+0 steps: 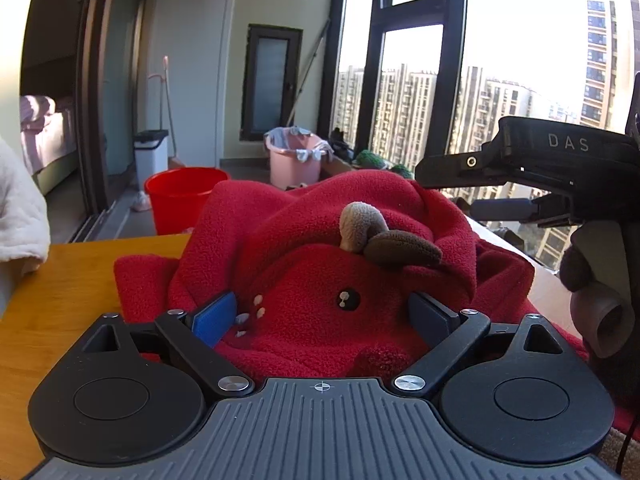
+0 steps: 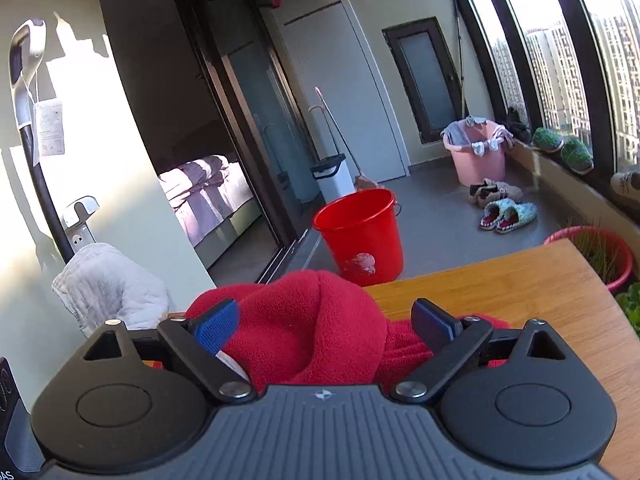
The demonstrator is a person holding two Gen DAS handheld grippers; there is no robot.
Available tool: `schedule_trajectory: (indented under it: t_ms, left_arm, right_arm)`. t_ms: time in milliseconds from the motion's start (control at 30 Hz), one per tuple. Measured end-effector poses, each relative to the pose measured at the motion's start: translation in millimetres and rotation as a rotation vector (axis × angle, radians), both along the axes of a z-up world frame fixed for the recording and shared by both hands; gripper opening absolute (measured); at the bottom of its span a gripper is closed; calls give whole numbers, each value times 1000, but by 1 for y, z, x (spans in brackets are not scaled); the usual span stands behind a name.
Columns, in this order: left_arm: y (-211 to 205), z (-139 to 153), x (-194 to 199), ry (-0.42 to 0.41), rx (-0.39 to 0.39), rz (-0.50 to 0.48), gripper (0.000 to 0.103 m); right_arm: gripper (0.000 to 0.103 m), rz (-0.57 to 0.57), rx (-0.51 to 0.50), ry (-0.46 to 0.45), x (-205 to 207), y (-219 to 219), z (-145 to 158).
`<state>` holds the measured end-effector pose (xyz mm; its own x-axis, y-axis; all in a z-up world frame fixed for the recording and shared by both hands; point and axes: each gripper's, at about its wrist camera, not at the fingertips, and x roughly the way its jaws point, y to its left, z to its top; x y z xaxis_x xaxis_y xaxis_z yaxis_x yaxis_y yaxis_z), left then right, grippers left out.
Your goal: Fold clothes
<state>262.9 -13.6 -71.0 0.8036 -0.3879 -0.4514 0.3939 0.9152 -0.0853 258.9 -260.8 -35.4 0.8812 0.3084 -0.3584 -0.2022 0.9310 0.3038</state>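
Clearly we have the fleece (image 1: 304,280) bunched on the table (image 1: 60,304), unfolded; both claws, left (image 1: 324,312) and right (image 2: 326,330), gape around its folds, gripping nothing; at twelve o'clock it humps.

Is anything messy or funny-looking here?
Yes. The red fleece garment lies in a bunched heap on the wooden table, not flat, with a little stuffed horn sticking up. On the floor, the red bucket has a whitish scuffed patch on its side.

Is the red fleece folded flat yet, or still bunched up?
Still bunched. The red fleece sits heaped on the wooden table, hood and antler sticking up, lying between both tongs' spread fingers.
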Motion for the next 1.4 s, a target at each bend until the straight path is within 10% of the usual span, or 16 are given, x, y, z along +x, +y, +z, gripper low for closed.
schedule_trajectory:
  t_ms: [200,367,533,700,1100,1400]
  left_arm:
    - [0,0,-1,-16,-1,5,100]
    - [3,1,-6,-43,-33,11,103]
    - [7,1,-8,-52,-73,-16,103]
    - [0,1,-10,-54,-45,-59,103]
    - [-18,-1,-14,-58,61,-26,103]
    - [-12,2,-16,-51,28,-23,103]
  right_arm:
    - [84,19,-47,79,28,23,5]
    - [15,42,6,161,39,31,1]
    - [14,65,9,122,7,11,21]
    - [16,23,-127,201,-4,-2,-44]
    - [24,152,-50,-36,-2,27,49]
    - [36,158,-77,129,33,41,-31]
